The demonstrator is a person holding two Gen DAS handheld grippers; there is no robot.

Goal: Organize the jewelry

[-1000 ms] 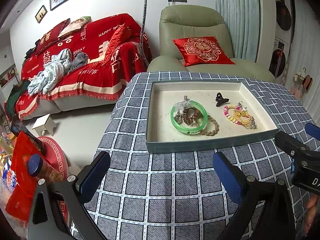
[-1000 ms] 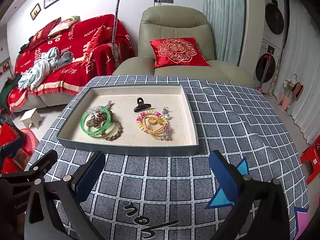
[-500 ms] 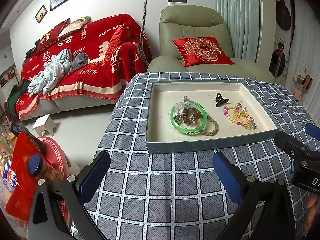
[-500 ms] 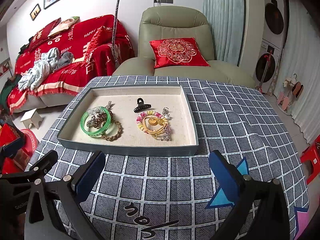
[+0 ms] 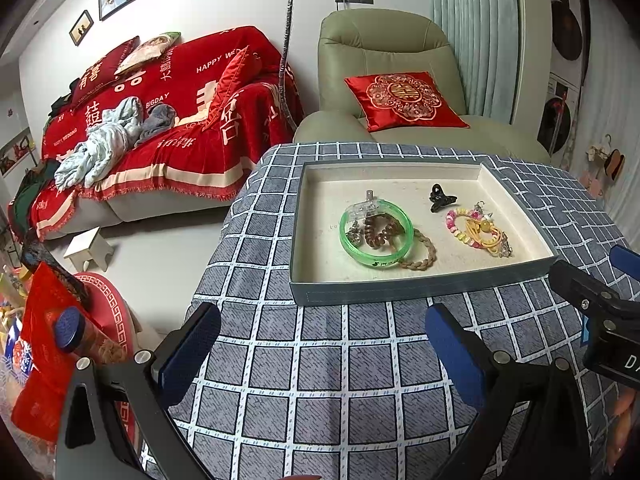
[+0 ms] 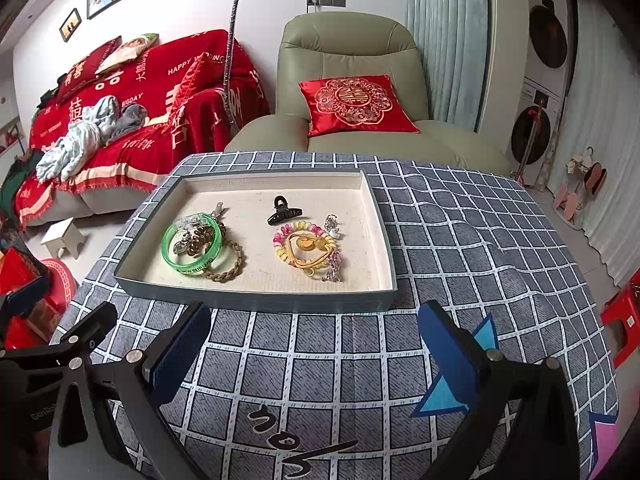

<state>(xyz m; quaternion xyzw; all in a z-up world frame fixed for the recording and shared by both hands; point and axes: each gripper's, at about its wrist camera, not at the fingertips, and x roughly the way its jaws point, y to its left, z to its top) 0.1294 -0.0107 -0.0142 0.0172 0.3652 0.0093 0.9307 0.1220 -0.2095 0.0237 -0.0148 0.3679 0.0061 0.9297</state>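
A shallow grey tray (image 5: 404, 291) with a beige lining sits on the checked tablecloth; it also shows in the right wrist view (image 6: 256, 300). In it lie a green bangle (image 5: 376, 233) around a brown coil hair tie (image 5: 380, 232), a braided brown band (image 5: 425, 254), a black claw clip (image 5: 440, 197) and a pastel bead bracelet with yellow rings (image 5: 476, 232). The right wrist view shows the bangle (image 6: 192, 246), the clip (image 6: 284, 212) and the bracelet (image 6: 306, 246). My left gripper (image 5: 320, 352) and right gripper (image 6: 312, 352) are both open and empty, in front of the tray.
A grey-green armchair (image 6: 352, 92) with a red cushion stands behind the table. A red-covered sofa (image 5: 160, 120) is at the left. A white stool (image 5: 88, 246) and red items lie on the floor by the table's left edge.
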